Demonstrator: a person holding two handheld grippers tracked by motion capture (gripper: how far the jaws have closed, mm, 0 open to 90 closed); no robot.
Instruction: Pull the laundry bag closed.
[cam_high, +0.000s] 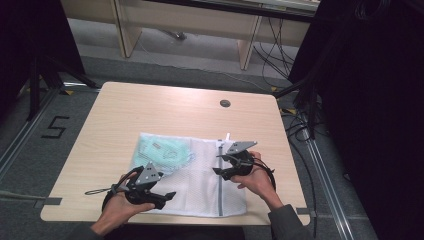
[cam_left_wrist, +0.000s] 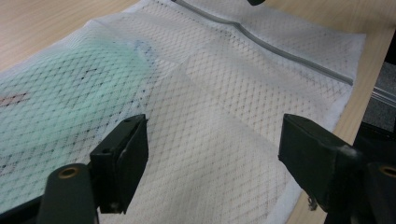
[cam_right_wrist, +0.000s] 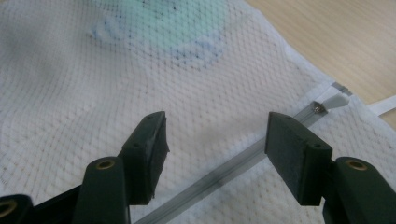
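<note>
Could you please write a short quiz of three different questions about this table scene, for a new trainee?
1. True or false: the white mesh bag lies flat on the table with a pale green item inside it.
2. Multiple choice: In the right gripper view, the zipper pull sits A) at the end of the zipper far from the jaws, B) between the jaws, C) on the green item.
3. Fill in: both the left gripper and the right gripper have their jaws ____.

Key: 1 true; 2 A; 3 open, with nothing held between them.
</note>
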